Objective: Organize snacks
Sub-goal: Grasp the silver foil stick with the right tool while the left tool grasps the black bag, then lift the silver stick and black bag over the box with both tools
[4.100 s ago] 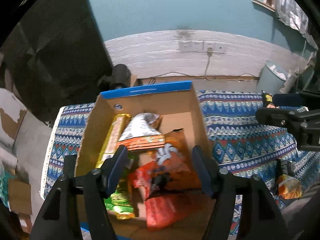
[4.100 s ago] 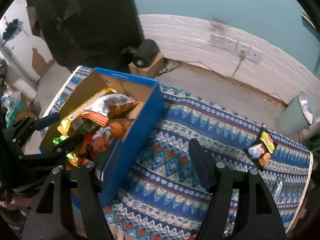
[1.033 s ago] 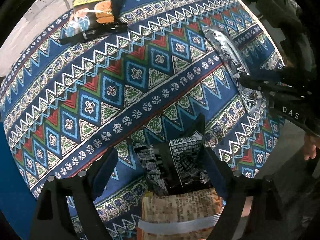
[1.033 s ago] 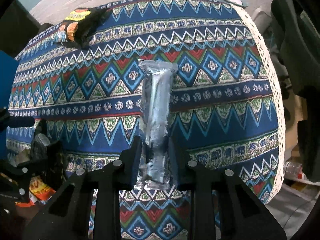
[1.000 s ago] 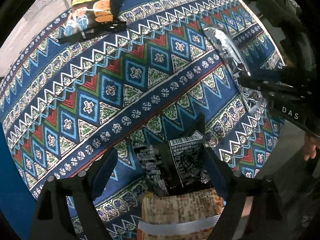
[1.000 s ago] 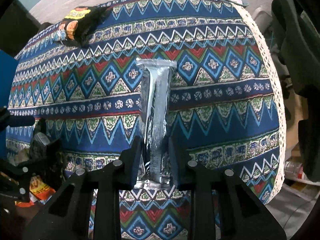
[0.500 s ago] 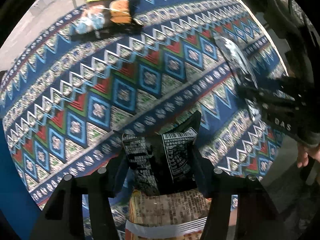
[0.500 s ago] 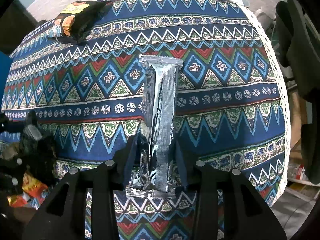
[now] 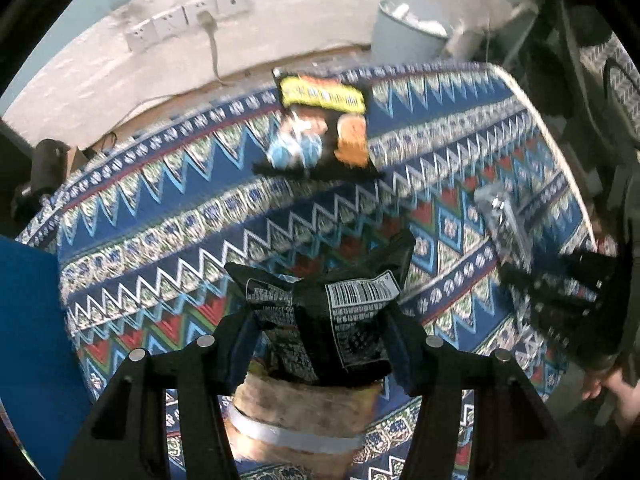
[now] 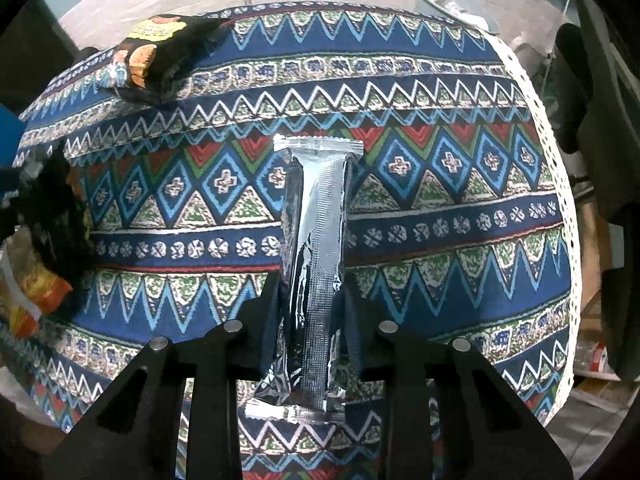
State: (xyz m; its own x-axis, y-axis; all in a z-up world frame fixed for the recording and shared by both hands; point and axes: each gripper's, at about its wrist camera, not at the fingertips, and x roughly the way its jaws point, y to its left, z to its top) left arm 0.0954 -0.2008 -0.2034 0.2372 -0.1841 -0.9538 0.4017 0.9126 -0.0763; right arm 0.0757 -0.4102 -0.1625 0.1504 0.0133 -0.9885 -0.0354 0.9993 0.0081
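**A:** Over the patterned tablecloth [image 10: 440,240], both units are loaded. Diff vs half a second ago: the left view has tilted up, so the wall sockets [image 9: 188,20] and the grey bin [image 9: 404,36] are in frame now; before it was nearly all cloth. The black chip bag [image 9: 324,320] sits the same way between the fingers.

**B:** Left gripper state?

**A:** Left gripper [image 9: 320,344] is clamped on the black chip bag, barcode side facing the camera, its orange printed end hanging below the fingers. Frame is motion-blurred. Four seconds back this gripper was spread wide over the snack box; only a blue box wall [image 9: 28,320] shows now, at the left edge.

**B:** Right side?

**A:** Right gripper [image 10: 310,312] pinches the silver foil pack [image 10: 316,248] by its lower half; the pack runs straight out along the fingers, serrated top edge away from the camera. Same grip as a second ago, pack looks larger in frame. I read it as off the cloth, not certain.

**B:** Poses?

**A:** Right is angled down at the cloth, near its lace-edged right side. Left is pitched more toward the wall. In the left view the right unit is at the right edge with the foil pack; in the right view the left unit's bag is a dark blur at the left edge.

**B:** Anything still on the table?

**A:** One yellow-and-black snack bag [image 9: 320,120], lying flat at the far edge of the cloth, well apart from both grippers.
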